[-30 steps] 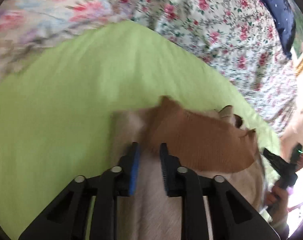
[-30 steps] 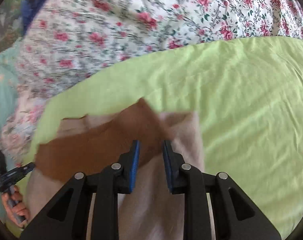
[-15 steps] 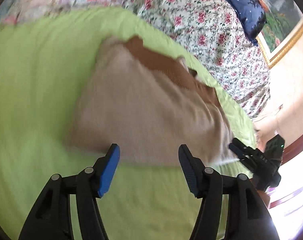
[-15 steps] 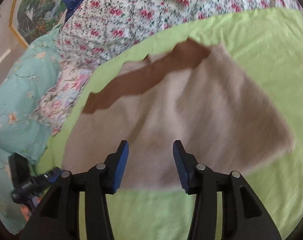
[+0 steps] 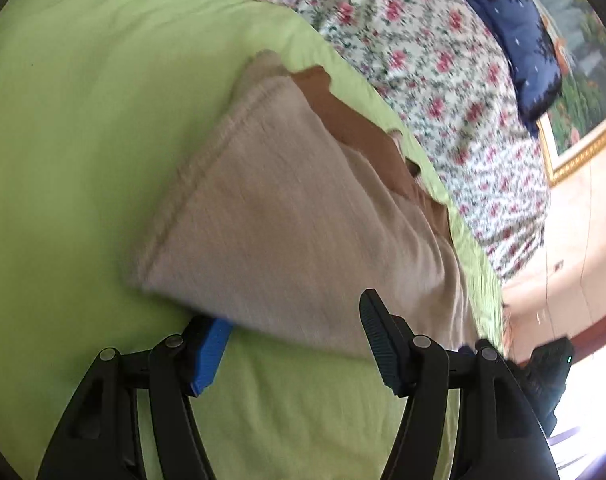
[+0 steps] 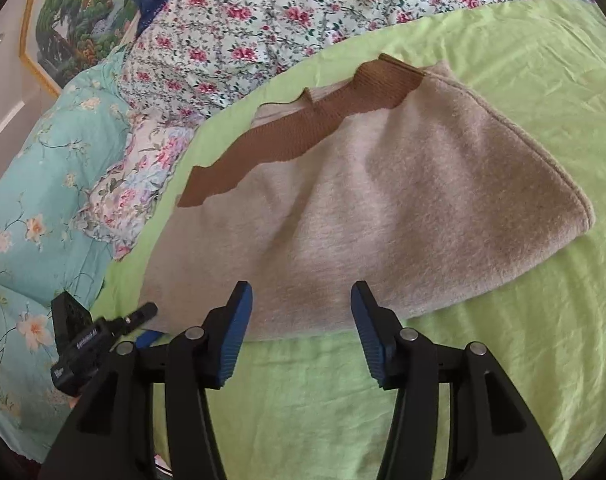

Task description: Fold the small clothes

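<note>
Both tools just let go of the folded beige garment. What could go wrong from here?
1. The left tool has just been opening, yet the garment's near edge drapes over one finger, so pulling back could drag the fold open.
2. The brown ribbed band sticks out unevenly at the far edge, so the next fold may come out crooked.

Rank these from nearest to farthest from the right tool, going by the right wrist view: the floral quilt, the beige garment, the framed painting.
Measured from the right tool:
1. Beige garment: straight ahead on the green sheet, its near edge between the open fingertips.
2. Floral quilt: beyond the garment, across the top.
3. Framed painting: farthest, upper left on the wall.
</note>
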Demonstrator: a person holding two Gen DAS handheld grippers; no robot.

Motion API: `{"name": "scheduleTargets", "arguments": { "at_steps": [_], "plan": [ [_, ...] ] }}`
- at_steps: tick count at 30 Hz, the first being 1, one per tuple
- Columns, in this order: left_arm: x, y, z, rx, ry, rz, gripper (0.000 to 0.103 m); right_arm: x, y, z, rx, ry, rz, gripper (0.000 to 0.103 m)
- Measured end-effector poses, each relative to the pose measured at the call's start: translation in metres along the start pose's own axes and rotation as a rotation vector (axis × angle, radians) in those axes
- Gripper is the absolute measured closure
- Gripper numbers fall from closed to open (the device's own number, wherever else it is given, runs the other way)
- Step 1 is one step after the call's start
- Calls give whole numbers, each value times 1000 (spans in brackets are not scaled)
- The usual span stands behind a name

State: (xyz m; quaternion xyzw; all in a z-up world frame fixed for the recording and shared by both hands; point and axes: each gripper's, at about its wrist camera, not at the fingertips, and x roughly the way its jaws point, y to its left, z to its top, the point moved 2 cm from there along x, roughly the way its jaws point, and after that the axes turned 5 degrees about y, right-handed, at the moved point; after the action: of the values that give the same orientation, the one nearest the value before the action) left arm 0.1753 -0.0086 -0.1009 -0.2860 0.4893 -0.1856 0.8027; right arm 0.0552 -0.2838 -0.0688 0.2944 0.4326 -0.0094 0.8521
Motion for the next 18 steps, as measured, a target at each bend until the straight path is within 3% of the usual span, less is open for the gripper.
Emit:
{"name": "scheduleTargets", "arguments": {
  "at_steps": [6,7,8,10,15,18],
  "plan": [
    [11,2,28,-18,-52,39,43,3,-8,9,13,-4,-2,50],
    [12,2,32,-19,-64,56,50,3,-9,11,11,-5,-1,50],
    [13,3,38,-16,-76,82,68,4,-10,14,9,-8,-1,50],
    [15,3,48,-4,-76,83,92,5,-13,21,8,-12,2,50],
    [1,-44,54,154,-141,110,96,2,-20,45,11,-25,34,50],
    [-7,-101,46,361,-155,21,96,-3,-25,64,19,-32,69,50]
  ]
}}
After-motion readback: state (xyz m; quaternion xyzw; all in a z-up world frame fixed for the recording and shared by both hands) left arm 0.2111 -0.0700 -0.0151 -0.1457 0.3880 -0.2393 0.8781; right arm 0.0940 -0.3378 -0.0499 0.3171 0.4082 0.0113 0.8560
